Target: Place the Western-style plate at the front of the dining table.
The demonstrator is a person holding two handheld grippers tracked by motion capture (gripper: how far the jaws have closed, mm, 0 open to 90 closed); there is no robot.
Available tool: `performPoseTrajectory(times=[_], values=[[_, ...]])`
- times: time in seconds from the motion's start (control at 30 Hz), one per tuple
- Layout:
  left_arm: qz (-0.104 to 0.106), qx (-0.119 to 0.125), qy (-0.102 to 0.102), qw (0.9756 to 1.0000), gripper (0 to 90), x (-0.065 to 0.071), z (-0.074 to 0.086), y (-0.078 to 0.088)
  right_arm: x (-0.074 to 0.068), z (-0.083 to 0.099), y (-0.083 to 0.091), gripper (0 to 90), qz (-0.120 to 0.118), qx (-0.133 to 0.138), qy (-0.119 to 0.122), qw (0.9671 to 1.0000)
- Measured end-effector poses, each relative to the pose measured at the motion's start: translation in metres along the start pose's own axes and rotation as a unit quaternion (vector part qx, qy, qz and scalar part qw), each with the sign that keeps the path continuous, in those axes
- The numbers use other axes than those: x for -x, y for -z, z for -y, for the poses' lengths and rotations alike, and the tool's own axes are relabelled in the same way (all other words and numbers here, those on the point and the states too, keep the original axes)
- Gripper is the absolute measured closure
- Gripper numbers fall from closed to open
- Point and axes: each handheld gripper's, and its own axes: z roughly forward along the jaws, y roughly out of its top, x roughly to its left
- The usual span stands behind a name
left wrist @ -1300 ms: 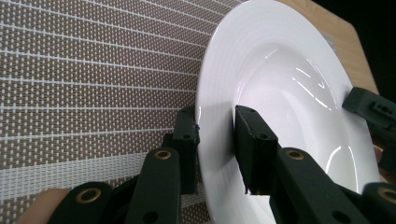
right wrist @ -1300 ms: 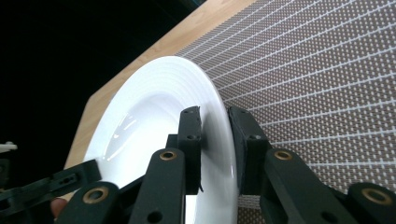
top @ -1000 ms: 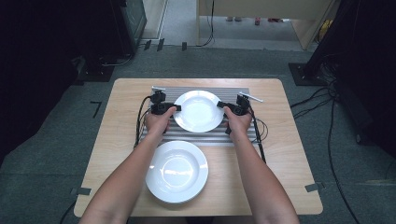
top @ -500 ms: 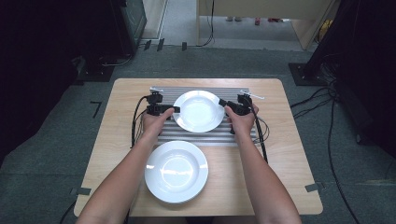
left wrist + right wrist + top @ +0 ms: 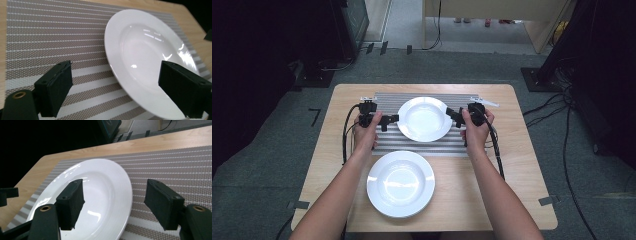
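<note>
A white deep plate (image 5: 424, 119) lies on a grey striped placemat (image 5: 422, 148) at the back of the table. My left gripper (image 5: 392, 119) is open at the plate's left rim, and my right gripper (image 5: 453, 115) is open at its right rim. In the left gripper view the plate (image 5: 150, 55) has its rim passing between the spread jaws of my left gripper (image 5: 117, 92). In the right gripper view my right gripper (image 5: 117, 205) straddles the plate's (image 5: 95, 192) edge with both pads clear of it. A second white plate (image 5: 400, 183) sits on the bare wood nearer the person.
The wooden table (image 5: 522, 175) has bare room at the right and left of the plates. Cables (image 5: 497, 150) trail from both grippers across the mat and table. Dark equipment stands on the floor beyond the table.
The plate stays on the mat. Both hands have shifted only slightly beside its rims.
</note>
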Motion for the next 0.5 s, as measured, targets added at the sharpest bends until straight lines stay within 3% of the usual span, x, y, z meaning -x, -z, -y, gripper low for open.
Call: performPoseTrajectory(times=[0.23, 0.27, 0.3, 0.47, 0.5], values=[[0.001, 0.022, -0.002, 0.9998, 11.1, -0.004, 0.013, 0.016, -0.003, 0.008, 0.013, 26.6, 0.019, -0.005, 0.037, 0.9991], [0.001, 0.022, -0.002, 0.9998, 11.2, -0.004, 0.013, 0.016, -0.003, 0.008, 0.013, 26.6, 0.019, -0.005, 0.037, 0.9991], [0.015, 0.028, -0.002, 0.9995, 11.1, -0.007, 0.017, 0.022, -0.002, 0.011, 0.017, 26.5, 0.019, -0.007, 0.04, 0.999], [0.009, 0.034, 0.001, 0.9994, 11.1, -0.012, 0.025, 0.03, 0.0, 0.017, 0.029, 25.9, 0.013, -0.003, 0.045, 0.9989], [0.003, 0.037, -0.007, 0.9993, 11.2, -0.013, 0.03, 0.034, 0.002, 0.02, 0.035, 25.6, 0.014, 0.001, 0.046, 0.9988]])
